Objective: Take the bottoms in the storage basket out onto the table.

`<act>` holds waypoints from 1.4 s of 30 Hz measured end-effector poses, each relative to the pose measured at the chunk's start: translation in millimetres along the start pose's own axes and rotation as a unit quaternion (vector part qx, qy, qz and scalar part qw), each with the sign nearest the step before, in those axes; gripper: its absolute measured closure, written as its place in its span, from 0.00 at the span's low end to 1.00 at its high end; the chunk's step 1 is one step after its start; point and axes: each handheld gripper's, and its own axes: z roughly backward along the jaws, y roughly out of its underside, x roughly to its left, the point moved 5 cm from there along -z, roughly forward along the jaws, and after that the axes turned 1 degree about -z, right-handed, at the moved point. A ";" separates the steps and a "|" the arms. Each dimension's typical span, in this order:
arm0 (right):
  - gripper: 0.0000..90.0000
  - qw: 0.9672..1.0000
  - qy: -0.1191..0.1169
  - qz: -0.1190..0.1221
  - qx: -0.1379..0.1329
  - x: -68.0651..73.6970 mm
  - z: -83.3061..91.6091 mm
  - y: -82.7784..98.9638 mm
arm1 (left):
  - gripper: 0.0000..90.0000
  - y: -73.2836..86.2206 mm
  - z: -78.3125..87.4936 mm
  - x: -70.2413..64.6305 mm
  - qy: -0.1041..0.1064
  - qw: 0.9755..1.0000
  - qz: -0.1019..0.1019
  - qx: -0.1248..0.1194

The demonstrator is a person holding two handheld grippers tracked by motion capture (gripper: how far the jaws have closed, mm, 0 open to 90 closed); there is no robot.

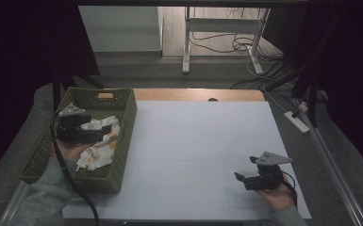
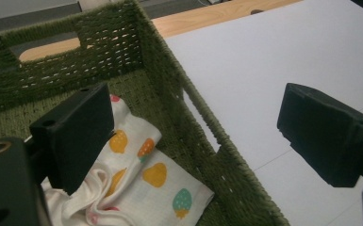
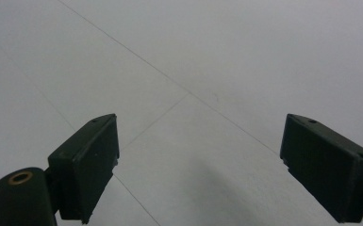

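I hover my left gripper (image 1: 107,133), jaws released, over the cloth (image 2: 146,183) in the basket (image 1: 128,123); next, lower and pinch it. Right gripper (image 1: 246,168) idles, released.

Left gripper (image 1: 104,133), right gripper (image 1: 247,168): jaws apart

The basket (image 2: 179,89) is woven of coarse green cord, rough and matt, with open gaps in its weave. Inside it the cloth (image 2: 146,183) is soft white cotton-like fabric, creased and matt, printed with small coloured strawberries. The left claw (image 2: 202,136) and the right claw (image 3: 202,169) look like black hard plastic, smooth with a dull sheen. The counter (image 1: 198,94) shows pale wood at its far edge, and a smooth, matt white sheet (image 1: 202,146) covers it
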 end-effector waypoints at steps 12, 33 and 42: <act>0.14 1.000 -0.001 0.001 0.005 0.0 -1.1 0.9 | 0.12 3.3 -5.4 17.3 -0.014 1.000 0.016 0.015; 0.14 1.000 -0.002 0.002 0.017 0.5 -4.0 3.1 | 0.11 17.6 -23.2 52.0 -0.031 0.996 0.061 0.052; 0.14 1.000 -0.003 0.002 0.021 0.4 -5.0 4.0 | 0.11 27.3 -28.4 68.0 -0.041 0.993 0.083 0.069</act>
